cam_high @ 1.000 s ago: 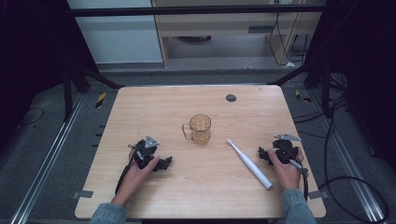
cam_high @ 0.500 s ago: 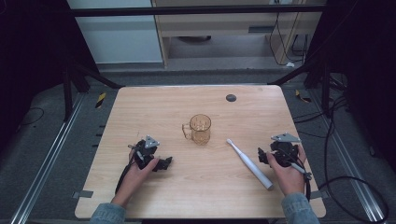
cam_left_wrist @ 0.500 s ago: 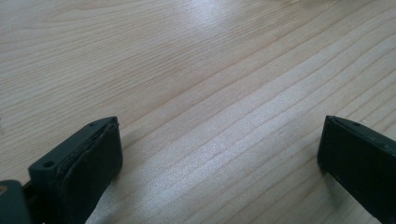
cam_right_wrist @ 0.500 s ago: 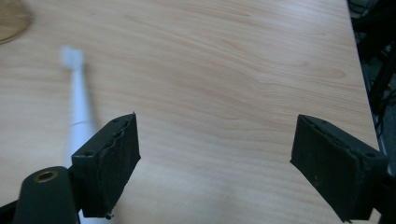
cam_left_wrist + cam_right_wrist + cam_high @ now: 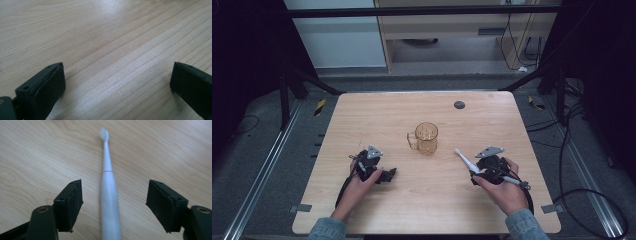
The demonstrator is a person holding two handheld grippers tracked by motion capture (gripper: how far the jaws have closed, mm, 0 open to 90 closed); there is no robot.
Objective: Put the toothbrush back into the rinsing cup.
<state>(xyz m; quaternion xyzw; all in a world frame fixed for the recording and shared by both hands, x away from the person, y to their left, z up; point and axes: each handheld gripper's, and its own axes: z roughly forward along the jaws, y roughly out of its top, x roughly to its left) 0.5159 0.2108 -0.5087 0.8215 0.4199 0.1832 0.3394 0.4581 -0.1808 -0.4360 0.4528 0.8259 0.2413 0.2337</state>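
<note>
Two hand-held grippers on a pale wooden desk (image 5: 377, 120), one in each of the person's hands.

Left hand-held gripper (image 5: 382, 174): low on the desk's near-left part, gripped by the left hand (image 5: 357, 187), jaws spread wide over bare wood grain in the left gripper view, nothing between them.

Right hand-held gripper (image 5: 113, 203): near-right part of the desk, gripped by the right hand (image 5: 507, 192), jaws wide apart and straddling the handle of a white electric toothbrush (image 5: 108, 195). Neither jaw touching the handle; clear gaps on both sides in the right gripper view.

Toothbrush flat on the desk, brush head (image 5: 104, 133) pointing away from the jaws; in the high view, head end toward the desk's middle, slanting up and left, handle end under the gripper.

Amber glass mug (image 5: 426, 137) upright near the centre of the desk, handle on its left side, just beyond the brush head and apart from it.

Small dark round disc (image 5: 459, 104) near the far edge, well apart from everything else.
</note>
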